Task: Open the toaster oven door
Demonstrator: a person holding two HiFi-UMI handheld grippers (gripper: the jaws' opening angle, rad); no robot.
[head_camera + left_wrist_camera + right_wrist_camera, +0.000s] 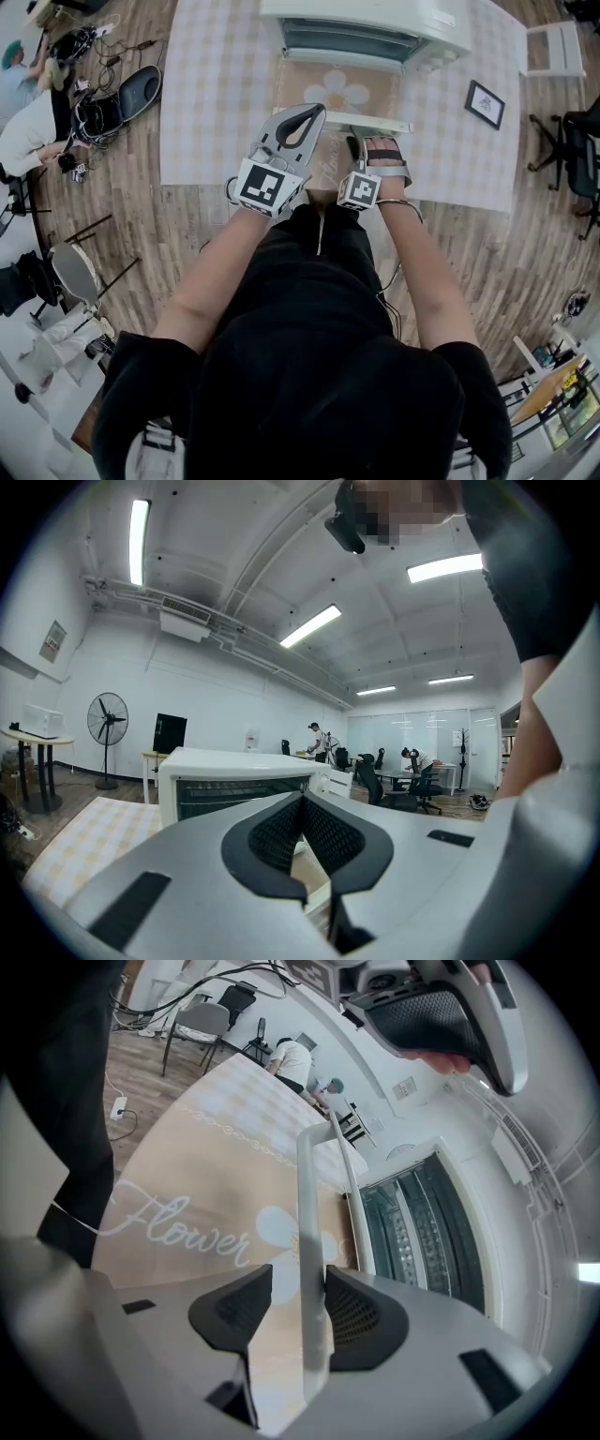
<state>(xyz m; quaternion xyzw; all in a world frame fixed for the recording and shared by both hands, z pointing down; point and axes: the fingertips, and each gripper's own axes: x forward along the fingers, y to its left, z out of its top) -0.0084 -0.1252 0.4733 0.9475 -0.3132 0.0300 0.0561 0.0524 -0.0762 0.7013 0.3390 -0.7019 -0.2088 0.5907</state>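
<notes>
Down already: door [342, 94], dropped near level before the toaster oven [375, 28], above the flower placemat [169, 1213]. Looks rigid, glass-paned, hinge-guided: probably light to swing, unkind to slams. Best held mid-span on the white handle bar [309, 1232]. Sitting loose right there between the spread jaws of the right gripper [300, 1274], no squeeze. Alongside, left gripper [302, 803], tips pinched together on nothing.

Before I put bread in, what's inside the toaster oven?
The toaster oven stands open: a wire rack shows, with nothing visible on it. Its back stays dark and hidden.
</notes>
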